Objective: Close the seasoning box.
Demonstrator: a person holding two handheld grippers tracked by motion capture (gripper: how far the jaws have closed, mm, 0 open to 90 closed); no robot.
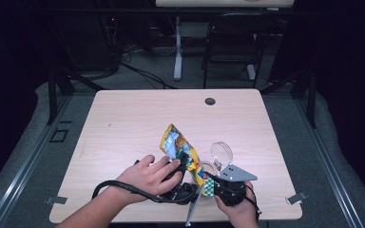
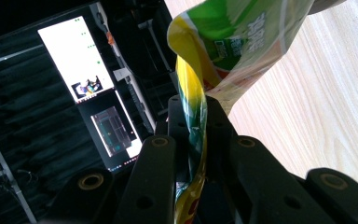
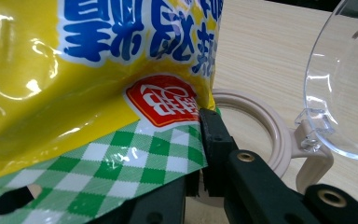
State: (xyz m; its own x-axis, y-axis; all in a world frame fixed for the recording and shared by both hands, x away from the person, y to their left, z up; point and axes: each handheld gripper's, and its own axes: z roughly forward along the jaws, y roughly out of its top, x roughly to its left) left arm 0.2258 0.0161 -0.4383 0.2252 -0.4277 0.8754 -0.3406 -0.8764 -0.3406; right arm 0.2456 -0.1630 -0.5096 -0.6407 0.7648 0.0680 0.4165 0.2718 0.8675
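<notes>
Wooden table [image 1: 123, 128], one snack bag [image 1: 183, 149], two grippers

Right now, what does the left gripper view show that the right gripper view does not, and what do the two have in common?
The left gripper view alone shows lit monitor screens in the dark background, and the snack bag's green face, with its yellow edge pinched between the left gripper jaws. The right gripper view alone shows the bag's green-and-white checked strip, a red seal, blue characters, a beige ring and a clear hinged lid. Both show the same bag clamped in black jaws above the pale wooden table.
</notes>
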